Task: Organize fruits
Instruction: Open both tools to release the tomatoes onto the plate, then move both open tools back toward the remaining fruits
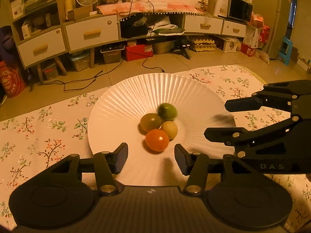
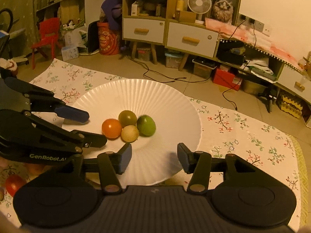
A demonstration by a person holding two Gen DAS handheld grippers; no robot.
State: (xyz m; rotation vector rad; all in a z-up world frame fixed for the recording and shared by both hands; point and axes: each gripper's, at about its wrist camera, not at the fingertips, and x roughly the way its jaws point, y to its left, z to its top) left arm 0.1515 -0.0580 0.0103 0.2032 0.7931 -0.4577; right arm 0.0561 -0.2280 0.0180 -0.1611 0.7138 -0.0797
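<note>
Four fruits on the plate, both tools hovering released

The orange fruit (image 1: 157, 139), olive one (image 1: 150, 122), pale one (image 1: 169, 129) and green one (image 1: 167, 111) cluster touching at the middle of the white plate (image 1: 116, 116). Left tool (image 1: 151, 156) and right tool (image 2: 154, 156) hang spread and empty. More fruit (image 2: 13, 184) lies on the worktop (image 2: 243, 132) beside the plate, likely the next pick.

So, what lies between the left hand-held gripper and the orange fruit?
Only bare white plate: in the left wrist view, nothing sits between the open left hand-held gripper and the orange fruit.
</note>
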